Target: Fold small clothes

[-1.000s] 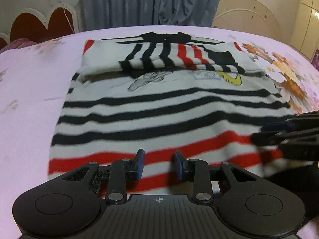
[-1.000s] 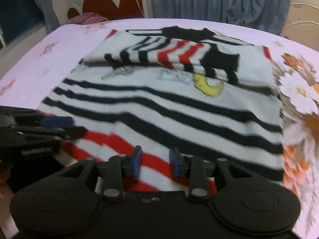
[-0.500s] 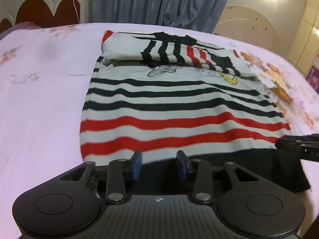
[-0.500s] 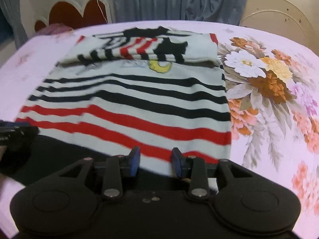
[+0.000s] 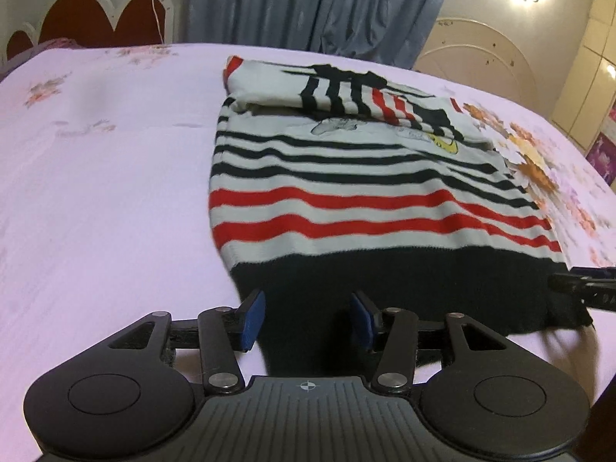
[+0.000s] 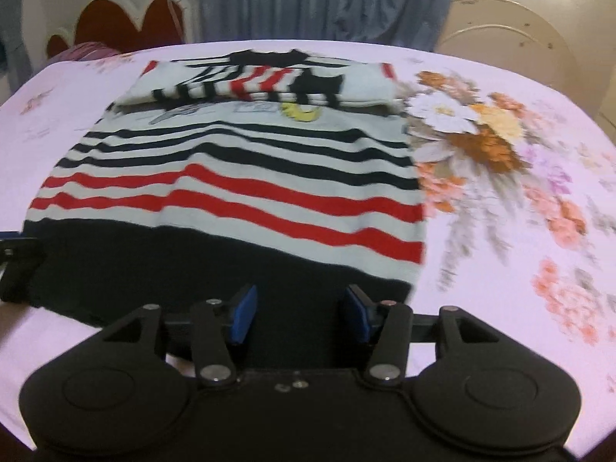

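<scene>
A small striped sweater lies flat on the bed, white with black and red stripes and a black hem; it also shows in the right wrist view. Its sleeves are folded across the chest at the far end. My left gripper is open and empty at the near left corner of the black hem. My right gripper is open and empty at the near right part of the hem. The right gripper's tip shows in the left wrist view, and the left gripper's tip shows in the right wrist view.
The bed has a pale pink sheet with a flower print to the right of the sweater. A red and white headboard and blue curtains stand behind the bed.
Both grippers have drawn back toward the near edge, from over the red stripes to the black hem. Their jaws have opened wider.
</scene>
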`<state>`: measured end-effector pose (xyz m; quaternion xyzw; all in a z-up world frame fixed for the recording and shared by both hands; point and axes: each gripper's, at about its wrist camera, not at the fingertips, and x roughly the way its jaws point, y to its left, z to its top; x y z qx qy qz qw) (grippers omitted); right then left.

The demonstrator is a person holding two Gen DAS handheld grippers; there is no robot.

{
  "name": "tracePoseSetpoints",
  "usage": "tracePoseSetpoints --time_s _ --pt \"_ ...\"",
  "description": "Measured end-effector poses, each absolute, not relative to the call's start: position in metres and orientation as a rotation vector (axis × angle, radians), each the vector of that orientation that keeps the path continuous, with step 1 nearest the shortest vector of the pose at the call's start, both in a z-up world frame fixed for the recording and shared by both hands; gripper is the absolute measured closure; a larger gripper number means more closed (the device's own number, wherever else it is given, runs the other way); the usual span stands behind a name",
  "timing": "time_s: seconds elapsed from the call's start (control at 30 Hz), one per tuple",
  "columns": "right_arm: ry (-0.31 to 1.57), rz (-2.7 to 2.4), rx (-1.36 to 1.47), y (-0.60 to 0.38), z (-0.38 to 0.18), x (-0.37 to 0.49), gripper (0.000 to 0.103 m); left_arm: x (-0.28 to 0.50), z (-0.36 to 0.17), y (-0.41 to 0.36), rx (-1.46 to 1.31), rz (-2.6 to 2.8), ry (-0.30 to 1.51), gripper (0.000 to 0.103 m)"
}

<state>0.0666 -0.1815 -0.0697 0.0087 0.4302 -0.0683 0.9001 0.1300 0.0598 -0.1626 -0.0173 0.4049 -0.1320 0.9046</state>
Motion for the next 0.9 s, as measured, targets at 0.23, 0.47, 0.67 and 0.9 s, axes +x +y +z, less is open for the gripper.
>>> tracePoseSetpoints --time_s 0.23,0.47,0.67,0.9 --pt "0.895 -0.241 0.047 -0.207 -0.07 0.05 0.044 0.128 -0.172 0.078 -0.108 -0.239 0.902 0.042" --pt "0.959 -0.21 0.128 -0.212 -0.085 0.053 0.055 0.143 -0.176 0.076 -0.169 -0.301 0.949 0.061" --pt "0.986 -0.137 0.223 -0.213 -0.082 0.063 0.092 0.164 -0.178 0.078 -0.266 -0.361 1.022 0.093" --pt "0.916 -0.069 0.261 -0.22 -0.057 0.077 0.093 0.174 -0.15 0.067 -0.254 -0.399 0.91 0.094"
